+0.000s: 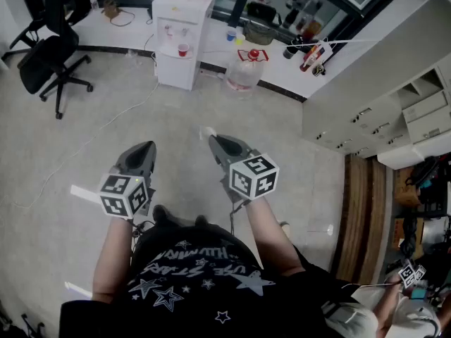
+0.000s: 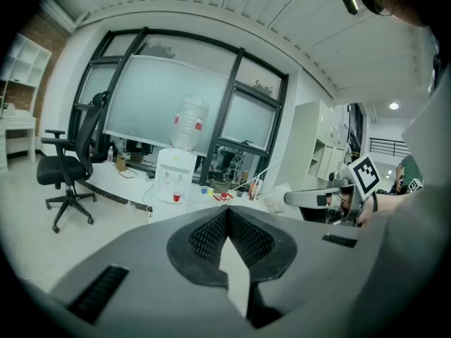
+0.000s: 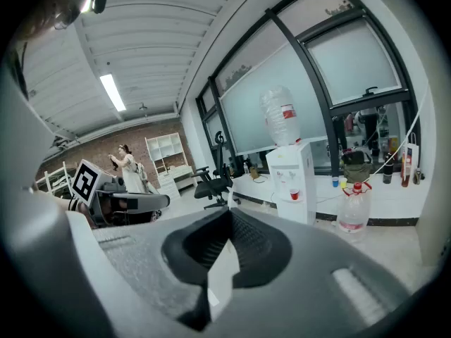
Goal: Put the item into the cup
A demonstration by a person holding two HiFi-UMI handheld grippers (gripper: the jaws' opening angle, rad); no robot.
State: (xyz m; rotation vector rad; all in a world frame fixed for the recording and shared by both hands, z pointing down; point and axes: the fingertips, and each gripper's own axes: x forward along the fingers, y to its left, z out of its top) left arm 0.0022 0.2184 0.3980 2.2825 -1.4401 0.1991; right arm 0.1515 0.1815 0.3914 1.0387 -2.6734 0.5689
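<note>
Straight ahead, water dispenser, perhaps cup.

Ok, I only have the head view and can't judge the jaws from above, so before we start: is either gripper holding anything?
Observer: No. The left gripper view shows the left gripper with jaws together, nothing between them.
Operator: And the right?
Observer: The right gripper is the same: jaws together, empty.
Operator: Anyone else nearby?
Observer: The right gripper view shows a person standing far off beside white shelves, against a brick wall.
</note>
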